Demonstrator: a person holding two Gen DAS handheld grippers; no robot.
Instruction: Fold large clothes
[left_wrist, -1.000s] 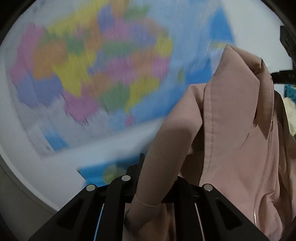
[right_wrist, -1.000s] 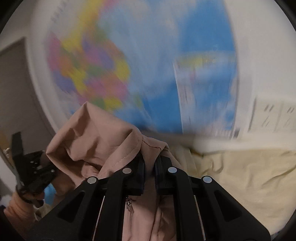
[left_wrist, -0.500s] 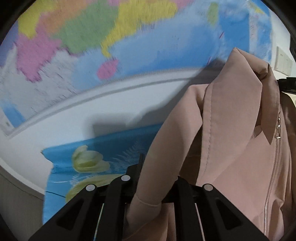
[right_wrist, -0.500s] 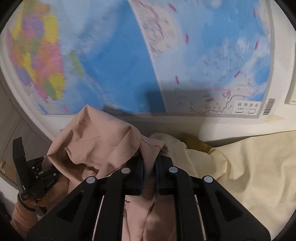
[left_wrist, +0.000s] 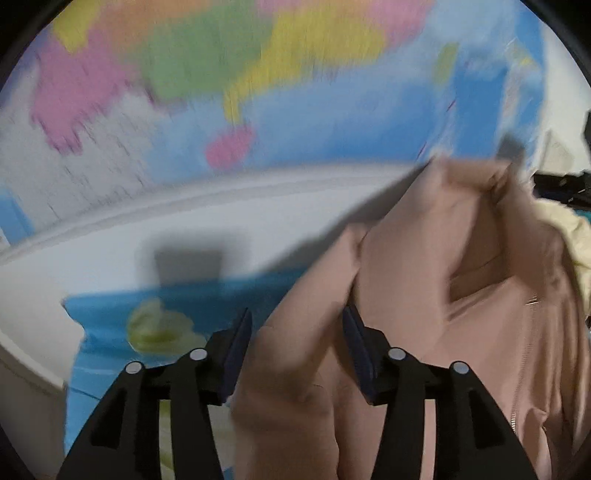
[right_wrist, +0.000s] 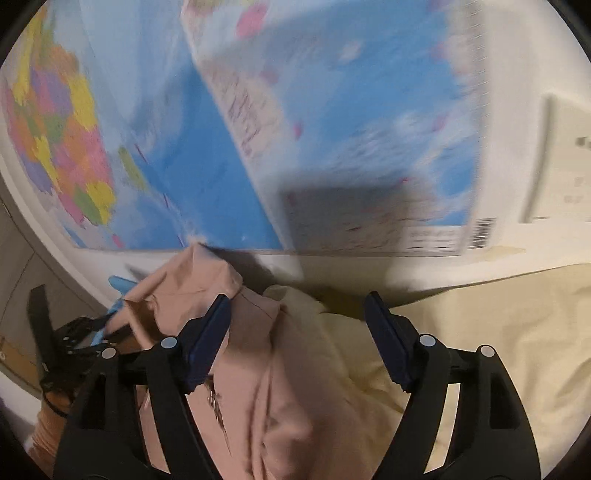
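A large dusty-pink zip jacket (left_wrist: 461, 295) hangs and slumps in front of both cameras. In the left wrist view my left gripper (left_wrist: 297, 328) is open, with a fold of the pink jacket lying loose between its blue pads (left_wrist: 236, 343). In the right wrist view my right gripper (right_wrist: 297, 321) is open, and the jacket (right_wrist: 266, 384) droops past its left pad onto a cream sheet. The left gripper (right_wrist: 55, 350) shows at the lower left of the right wrist view.
A coloured wall map (right_wrist: 332, 129) covers the white wall behind. A cream-yellow sheet (right_wrist: 498, 332) lies under the jacket on the right. A blue patterned cloth (left_wrist: 147, 317) lies at the left. A wall socket plate (right_wrist: 565, 162) is at the far right.
Both grippers have opened and let go of the jacket. The jacket has sunk lower. Both cameras have tilted and the views are blurred by motion.
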